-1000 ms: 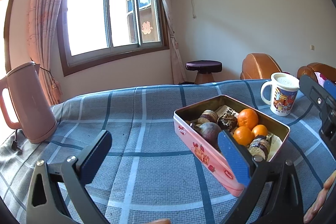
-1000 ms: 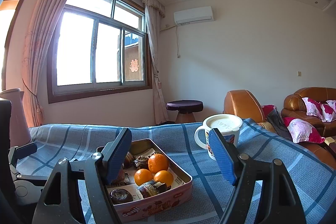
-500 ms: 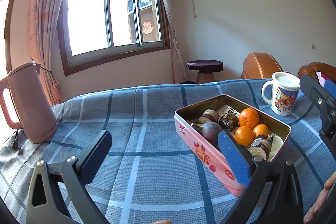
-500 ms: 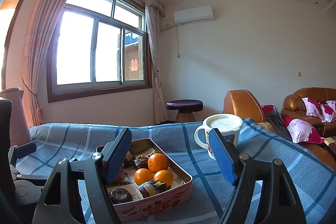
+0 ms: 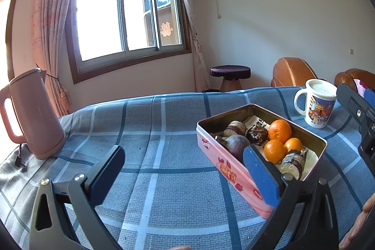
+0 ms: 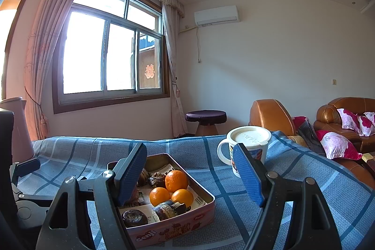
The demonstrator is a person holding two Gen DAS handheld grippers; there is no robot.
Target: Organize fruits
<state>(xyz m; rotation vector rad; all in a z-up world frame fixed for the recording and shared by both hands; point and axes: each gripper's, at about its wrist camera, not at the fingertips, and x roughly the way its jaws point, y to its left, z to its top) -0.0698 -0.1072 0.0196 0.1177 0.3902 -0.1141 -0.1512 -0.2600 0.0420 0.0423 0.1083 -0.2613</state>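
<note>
Oranges (image 5: 280,130) sit packed among dark fruits in the pink tin (image 5: 225,168) on the tabletop, near-right. Both tongs, left (image 5: 182,170) and right (image 6: 189,168), gape wide, empty. Crowding risks pads nudging neighbours or tipping the mug (image 6: 248,151).

Pink rectangular metal tin (image 5: 230,173): red strawberry and heart motifs, dull gold inside. Three round orange fruits (image 6: 176,180): plain bright orange. Blue-grey woven cloth over the worktop (image 5: 150,132): dark blue and white check. White lidded plastic mug (image 5: 319,107): multicoloured cartoon print. Tall plastic kettle (image 5: 32,111): plain pink. Tool pads (image 6: 246,176): blue on black frames.
</note>
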